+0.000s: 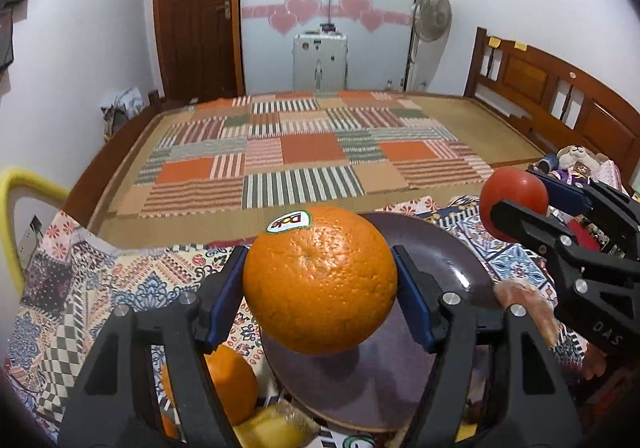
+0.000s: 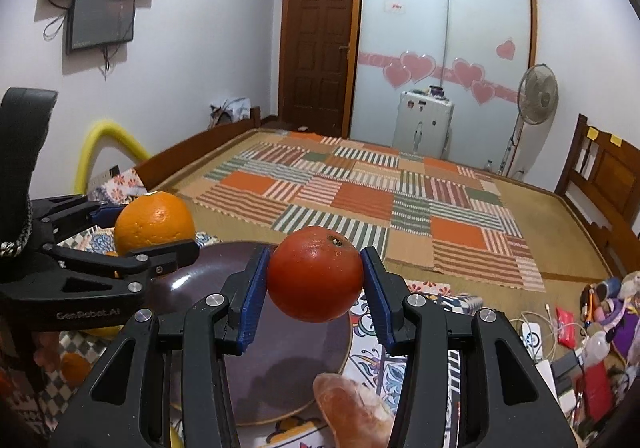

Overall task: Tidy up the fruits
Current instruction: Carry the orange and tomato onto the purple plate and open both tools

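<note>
the left gripper [image 1: 320, 284] is closed on a big orange [image 1: 320, 280], held in the air above the near left part of the dark plate [image 1: 452, 260]. the right gripper [image 2: 316, 276] clamps a red tomato [image 2: 316, 274] over the plate's right side.

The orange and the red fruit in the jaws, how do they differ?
The orange is orange with pebbled skin; the red fruit is deep red and glossy. The orange carries a sticker on top, the red fruit none. The orange looks bigger and spreads the left gripper wider than the red fruit spreads the right gripper. Both are round, held above the dark plate.
</note>
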{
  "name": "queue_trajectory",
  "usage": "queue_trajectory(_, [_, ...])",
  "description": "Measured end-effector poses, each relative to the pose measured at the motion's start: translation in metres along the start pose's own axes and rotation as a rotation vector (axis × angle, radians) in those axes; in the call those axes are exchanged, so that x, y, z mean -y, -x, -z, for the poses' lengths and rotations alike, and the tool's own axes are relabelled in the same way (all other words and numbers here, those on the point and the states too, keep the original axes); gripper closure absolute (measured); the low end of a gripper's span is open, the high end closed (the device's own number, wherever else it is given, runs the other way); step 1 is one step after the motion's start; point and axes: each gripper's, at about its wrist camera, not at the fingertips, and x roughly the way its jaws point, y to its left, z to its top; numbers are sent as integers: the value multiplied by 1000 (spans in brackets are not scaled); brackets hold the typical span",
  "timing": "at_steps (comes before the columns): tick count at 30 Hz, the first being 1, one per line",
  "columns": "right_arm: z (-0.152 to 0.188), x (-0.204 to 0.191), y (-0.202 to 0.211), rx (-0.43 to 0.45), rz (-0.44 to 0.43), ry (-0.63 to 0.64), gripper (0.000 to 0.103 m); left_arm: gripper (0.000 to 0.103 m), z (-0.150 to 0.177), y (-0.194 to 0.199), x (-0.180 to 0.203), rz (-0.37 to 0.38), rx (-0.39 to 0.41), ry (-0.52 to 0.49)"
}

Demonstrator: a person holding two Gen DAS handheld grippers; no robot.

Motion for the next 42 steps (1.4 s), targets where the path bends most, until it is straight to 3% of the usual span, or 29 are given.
queue_trajectory(13, [6, 6, -50, -216, -81, -12, 60, 33, -8, -47, -15, 19, -166, 58])
queue_trajectory(24, [2, 4, -64, -269, -108, -12, 60, 33, -8, -62, -9, 10, -220, 22])
queue_trajectory(31, [3, 2, -68, -283, -95, -2, 59, 33, -5, -63, -7, 6, -218, 6])
queue_trajectory(33, [2, 1, -67, -282, -92, 1, 52, 32, -5, -61, -9, 15, -219, 18])
queue_trajectory(35, [0, 2, -62, -255, -87, -1, 38, 28, -7, -54, -9, 25, -202, 19])
queue_trajectory(37, [-3, 2, -56, -231, -79, 2, 37, 22, -9, -45, -9, 6, -168, 15])
queue_trajectory(42, [-6, 3, -42, -204, -64, 6, 37, 20, -16, -15, -17, -3, -100, 26])
